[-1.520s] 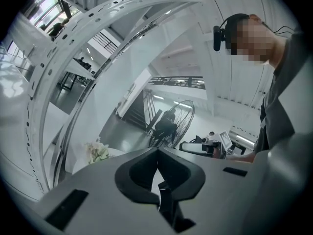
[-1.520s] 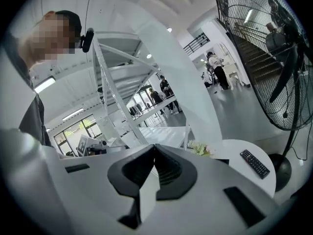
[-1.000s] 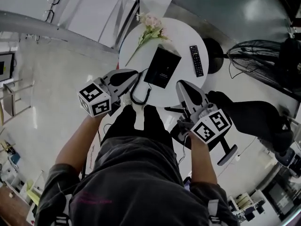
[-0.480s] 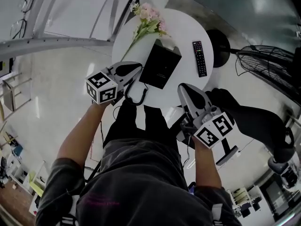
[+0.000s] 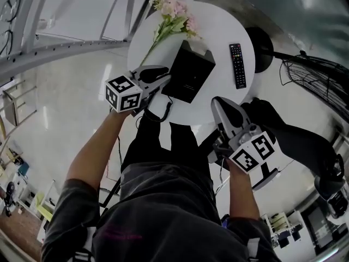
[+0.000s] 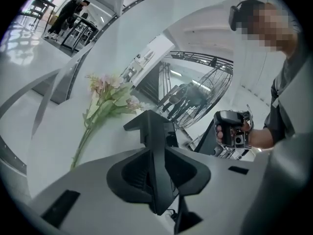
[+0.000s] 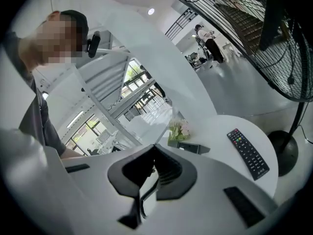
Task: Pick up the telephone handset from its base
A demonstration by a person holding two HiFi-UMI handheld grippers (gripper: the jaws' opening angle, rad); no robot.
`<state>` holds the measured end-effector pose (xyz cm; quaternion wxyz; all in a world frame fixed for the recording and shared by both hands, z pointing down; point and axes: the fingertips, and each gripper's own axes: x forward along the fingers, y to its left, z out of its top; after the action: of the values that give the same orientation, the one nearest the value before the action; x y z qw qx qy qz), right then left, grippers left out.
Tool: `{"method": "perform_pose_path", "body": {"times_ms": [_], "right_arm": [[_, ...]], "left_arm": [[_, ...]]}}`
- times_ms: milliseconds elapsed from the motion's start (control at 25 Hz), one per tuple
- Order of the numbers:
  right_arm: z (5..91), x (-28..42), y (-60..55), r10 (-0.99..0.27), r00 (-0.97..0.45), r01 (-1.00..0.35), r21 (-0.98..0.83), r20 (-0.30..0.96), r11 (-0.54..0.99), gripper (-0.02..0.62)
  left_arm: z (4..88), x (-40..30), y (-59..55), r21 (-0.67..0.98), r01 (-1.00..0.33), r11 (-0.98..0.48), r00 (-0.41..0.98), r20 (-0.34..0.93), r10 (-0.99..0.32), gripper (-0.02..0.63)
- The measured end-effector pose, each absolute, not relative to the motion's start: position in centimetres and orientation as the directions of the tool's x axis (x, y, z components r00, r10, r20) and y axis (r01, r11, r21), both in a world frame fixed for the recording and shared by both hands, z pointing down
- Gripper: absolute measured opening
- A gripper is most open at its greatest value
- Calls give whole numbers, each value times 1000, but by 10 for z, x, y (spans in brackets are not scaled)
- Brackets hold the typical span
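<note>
Near the middle of the round white desk, lying flat: a black telephone, with flowers at its far left and a remote well apart on its right. With the handset down on the base and both parts black, hard to separate the 2 from above.

Low at the desk's near-left side: the left gripper, fingertips just beside the telephone's left edge. In the left gripper view, fingers just been opening, now a moderate way apart, pinching nothing. Straight ahead in line with that gap, past the tips rather than inside it: the telephone. Touching or barely clear, impossible to tell.

At the desk's near-right edge: the right gripper, short of the telephone's near-right corner and not touching it. In the right gripper view, fingers drawn together at the tips, only a thin slit lower down, holding nothing. Beyond them, ahead and slightly right: the telephone, flowers behind it, remote further right. Off past the desk on the right: a wire fan.
</note>
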<state>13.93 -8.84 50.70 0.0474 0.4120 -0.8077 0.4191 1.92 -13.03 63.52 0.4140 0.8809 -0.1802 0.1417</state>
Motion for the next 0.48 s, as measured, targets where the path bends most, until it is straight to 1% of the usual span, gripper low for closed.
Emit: {"method": "perform_pose_path", "body": {"times_ms": [80, 160, 280, 480], "right_arm": [[510, 139, -87, -621, -658, -704, -642, 426, 305, 20], [512, 138, -84, -616, -660, -702, -645, 430, 302, 20], [514, 140, -83, -613, -658, -705, -643, 437, 298, 20], [518, 146, -82, -615, -650, -712, -640, 447, 287, 20]], "left_arm": [[642, 23, -129, 693, -421, -585, 900, 399, -175, 128], [649, 26, -129, 711, -405, -575, 907, 392, -153, 144], [652, 31, -131, 736, -378, -562, 919, 371, -132, 146], [655, 37, -132, 735, -352, -579, 924, 371, -91, 144]]}}
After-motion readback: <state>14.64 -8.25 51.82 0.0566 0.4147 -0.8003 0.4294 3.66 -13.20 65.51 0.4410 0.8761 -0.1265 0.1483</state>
